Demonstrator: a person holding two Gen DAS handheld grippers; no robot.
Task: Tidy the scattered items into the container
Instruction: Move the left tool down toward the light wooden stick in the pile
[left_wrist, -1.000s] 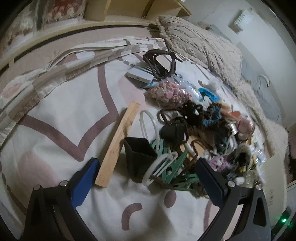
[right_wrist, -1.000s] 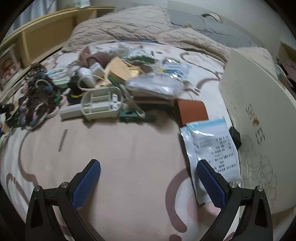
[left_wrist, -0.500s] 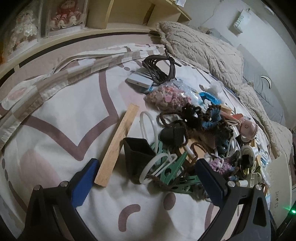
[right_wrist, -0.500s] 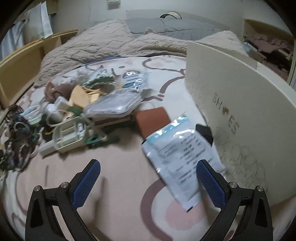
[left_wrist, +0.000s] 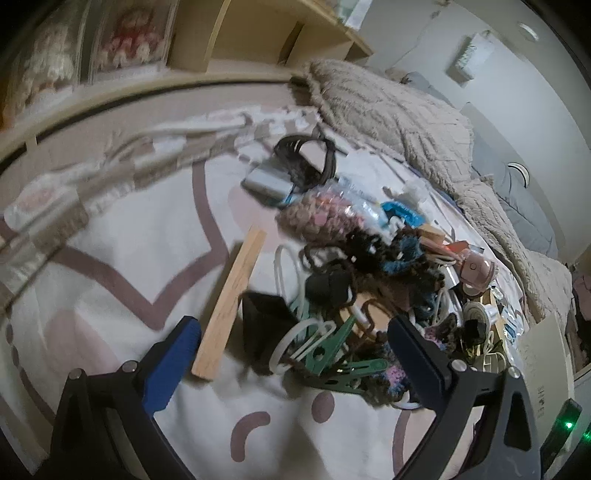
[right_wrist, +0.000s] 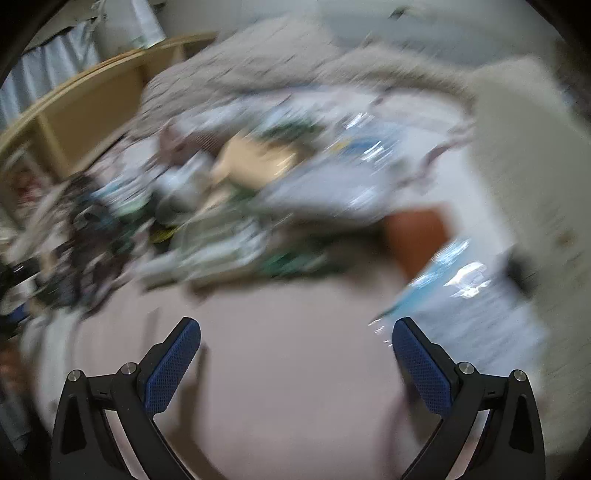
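The left gripper is spread wide and holds nothing. Its two blue-padded fingers frame the near end of a clutter pile lying on a patterned bedspread.

Landmark: the wooden stick. It lies flat on the bedspread, its near end just beside the left finger pad.
- Black open-topped cup: just right of the stick, tipped on the bedspread.
- White plastic hangers and green clips: right of the cup, overlapping one another.
- Dark tangle of cords and yarn: beyond the clips, right of the stick's far end.
- Bag of pink pieces: past the stick's far end.
- Grey flat device, with a dark looped strap resting against it: farther still.
- Pink round object: well to the right of the stick.
- Cream box: far right of the stick, at the edge of the left wrist view; this is the container.

The right gripper is likewise spread wide and empty, above bare bedspread. The right wrist view is heavily motion-blurred. Discernible items: the cream box wall at right, a brown flat object and a blue-and-white packet beside it. The remaining pile cannot be resolved.
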